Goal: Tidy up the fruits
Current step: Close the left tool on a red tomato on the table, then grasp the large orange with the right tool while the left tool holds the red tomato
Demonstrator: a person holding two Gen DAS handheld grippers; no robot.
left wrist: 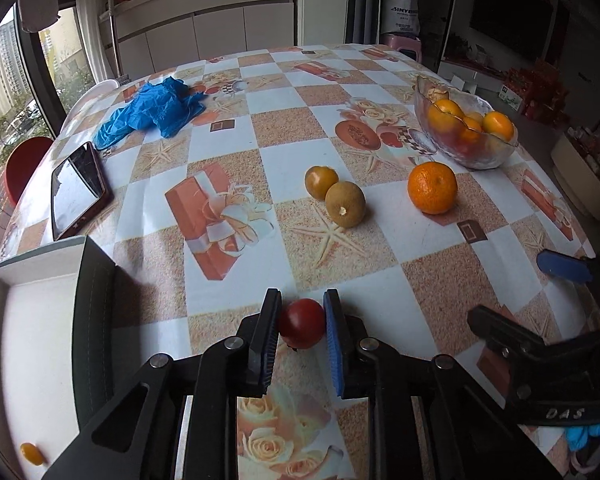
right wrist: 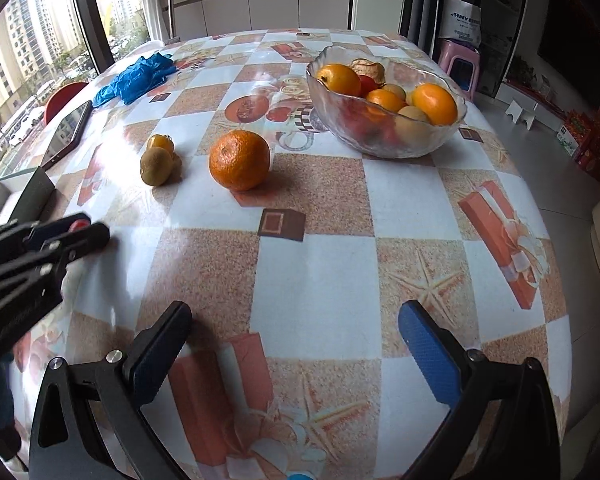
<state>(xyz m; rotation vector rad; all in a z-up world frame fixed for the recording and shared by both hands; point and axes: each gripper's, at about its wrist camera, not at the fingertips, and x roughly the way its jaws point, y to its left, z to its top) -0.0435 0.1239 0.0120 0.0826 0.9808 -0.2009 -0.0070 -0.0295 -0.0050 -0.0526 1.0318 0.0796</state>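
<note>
The left gripper (left wrist: 302,322) pinches a small red tomato (left wrist: 301,323) between its 2 blue pads, the fruit pressed on both sides and sitting low over the near edge of the table (left wrist: 340,272). The tool slants down toward the patterned cloth, its black linkage filling the bottom of the left wrist view. Just to its left, at the table's near left corner, stands a white box (left wrist: 28,320) with a dark wall, and 1 small orange fruit (left wrist: 32,453) lies in it. The right gripper (right wrist: 296,344) hangs with its jaws spread wide and nothing between them, also angled down over the near edge, beside the left one. Toward the middle of the table lie a kiwi (left wrist: 345,204), a small yellowish fruit (left wrist: 321,182) touching it, and a large orange (left wrist: 432,187) apart to the right. A glass bowl (left wrist: 476,156) of fruit stands near the far right edge.
</note>
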